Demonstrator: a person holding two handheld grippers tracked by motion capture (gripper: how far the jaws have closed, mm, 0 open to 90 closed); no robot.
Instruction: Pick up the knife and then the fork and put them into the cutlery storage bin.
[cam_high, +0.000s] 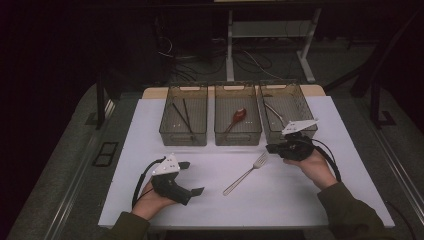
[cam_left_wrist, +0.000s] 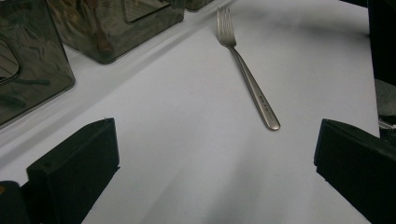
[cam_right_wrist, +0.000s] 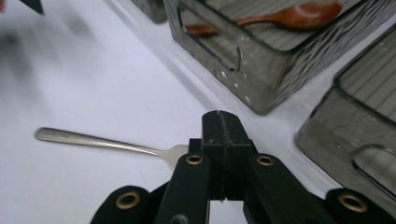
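A silver fork (cam_high: 246, 173) lies flat on the white table top (cam_high: 210, 210), tines pointing to the back right. My left gripper (cam_high: 191, 177) rests open near the front left, its jaws wide apart and aimed at the fork. In the left gripper view the fork (cam_left_wrist: 247, 77) lies ahead of the left gripper (cam_left_wrist: 215, 140), well clear of both jaws. My right gripper (cam_high: 272, 148) hovers just behind the tines, shut. In the right gripper view the right gripper (cam_right_wrist: 219, 123) has its jaws pressed together, covering the tines of the fork (cam_right_wrist: 93, 140); nothing shows between them.
Three smoky clear bins stand in a row at the back. The left bin (cam_high: 183, 135) holds dark chopsticks (cam_high: 182, 116), the middle bin (cam_high: 238, 137) a reddish wooden spoon (cam_high: 239, 116), the right bin (cam_high: 272, 136) a metal utensil (cam_high: 274, 112). The right gripper sits close to the right bin's front wall.
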